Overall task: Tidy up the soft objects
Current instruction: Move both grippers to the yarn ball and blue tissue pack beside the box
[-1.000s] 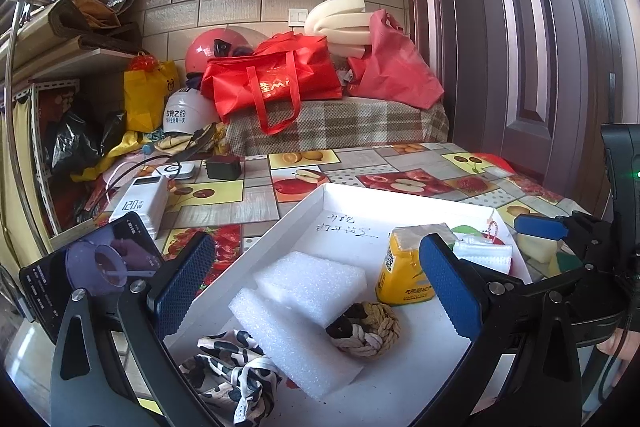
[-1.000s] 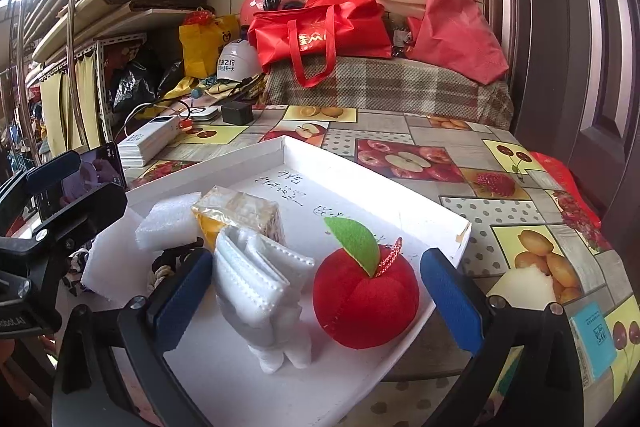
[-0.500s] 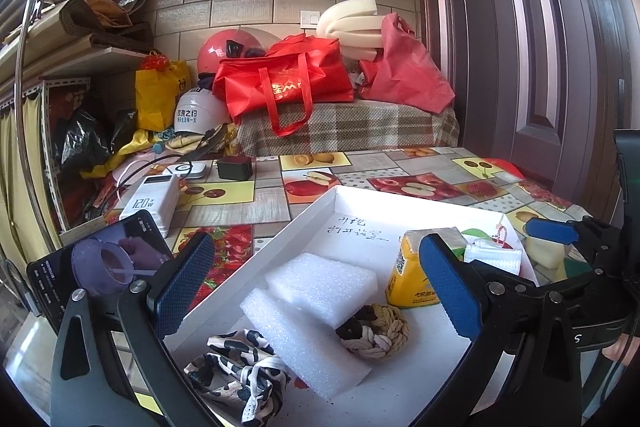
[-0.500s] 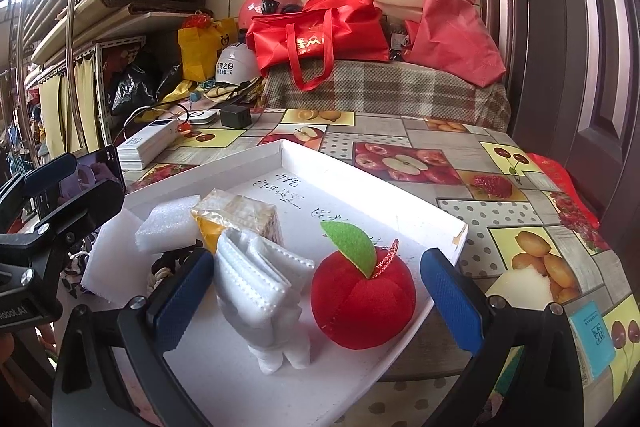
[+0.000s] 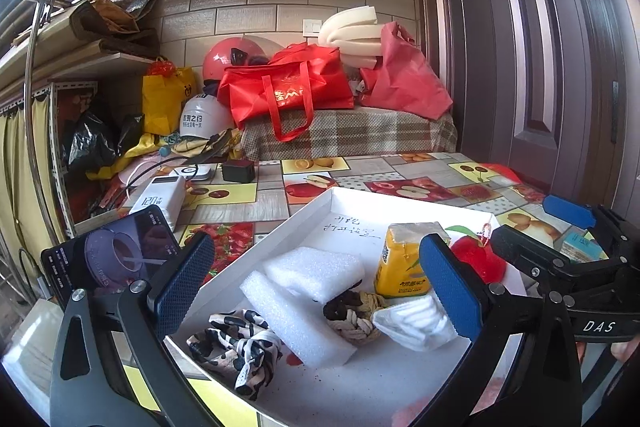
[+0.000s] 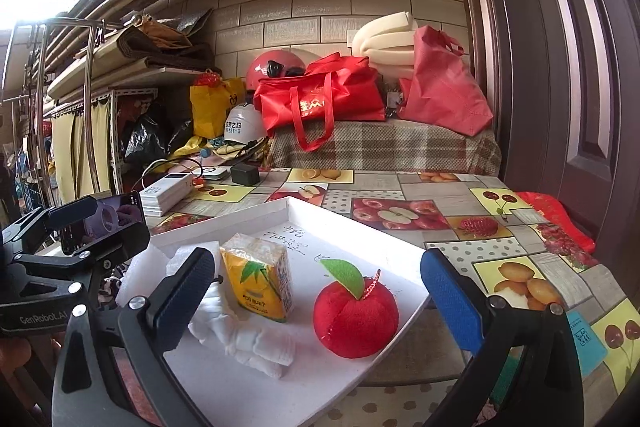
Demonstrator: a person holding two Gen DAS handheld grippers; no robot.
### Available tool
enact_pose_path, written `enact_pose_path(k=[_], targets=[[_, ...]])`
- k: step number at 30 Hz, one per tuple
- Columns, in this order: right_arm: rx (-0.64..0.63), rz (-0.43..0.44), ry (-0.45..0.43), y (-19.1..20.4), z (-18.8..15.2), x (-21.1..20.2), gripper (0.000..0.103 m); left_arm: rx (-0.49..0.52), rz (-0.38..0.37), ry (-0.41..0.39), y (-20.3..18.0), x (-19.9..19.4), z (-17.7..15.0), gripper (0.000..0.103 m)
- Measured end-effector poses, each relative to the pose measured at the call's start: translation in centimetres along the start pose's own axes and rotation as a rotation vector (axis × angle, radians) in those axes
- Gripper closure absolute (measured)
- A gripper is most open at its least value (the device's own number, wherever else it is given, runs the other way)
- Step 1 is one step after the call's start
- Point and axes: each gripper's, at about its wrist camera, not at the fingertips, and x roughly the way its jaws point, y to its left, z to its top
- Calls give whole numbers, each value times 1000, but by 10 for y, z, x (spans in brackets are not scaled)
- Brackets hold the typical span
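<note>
A white tray (image 5: pixel 308 211) (image 6: pixel 360 227) on the fruit-print table holds the soft things. Two white foam blocks (image 5: pixel 298 291), a black-and-white scrunchie (image 5: pixel 240 347), a braided rope coil (image 5: pixel 354 315), a folded white cloth (image 5: pixel 412 321) (image 6: pixel 244 337), a yellow tissue pack (image 5: pixel 402 267) (image 6: pixel 258 277) and a red plush apple (image 6: pixel 356 315) (image 5: pixel 478 259) lie in it. My left gripper (image 5: pixel 316 289) hovers open over the foam and coil, holding nothing. My right gripper (image 6: pixel 316 301) is open around the tissue pack and apple, touching neither. Each gripper shows at the edge of the other's view.
A phone (image 5: pixel 112 255) stands at the tray's left. Behind it lie a white power bank (image 5: pixel 160 197) and a black charger (image 5: pixel 239 171). Red bags (image 5: pixel 288 91), helmets and foam sheets pile on a plaid bench at the back. A dark door (image 5: pixel 560 67) closes the right.
Both grippers have dipped lower and nearer the tray. The white cloth, earlier standing bunched beside the apple, now lies flat in front of the tissue pack. Both grippers stay open.
</note>
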Motion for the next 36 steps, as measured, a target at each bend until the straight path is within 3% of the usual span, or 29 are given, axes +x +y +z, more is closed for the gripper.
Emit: enact_pose_path(k=[3,7,10,14,21,26,29,33,36], targets=[[34,3,-35,-8,-2,-17,0,-10,0,-30,-7,-15,-2,0],[114,3,-145,-32,-4,-60,0,-33,-35,-120,-12,-43,-2,0],[163,-78,-203,-54,-9,-87,0,-69,-72,-147,-15,-54,-3,0],[218,-176,-117,-100,-16,-94,0,-89,-155,-64,-22,-46,-4,0],[264,-299,-62,-176,-26,-116,0,16,-309,22,-60,-40,-5,0],[252,-263,113,-204,-34,-102,0,127,-461,132,-111,-35,-11,0],[190,-216,211,-200,-39,-85,0,141,-535,284,-149,-18,-16,0],[158,-208,307,-205,-43,-59,1,94,-544,488,-190,14,-26,1],[145,-195,347,-208,-42,-40,3,103,-513,520,-210,25,-29,1]])
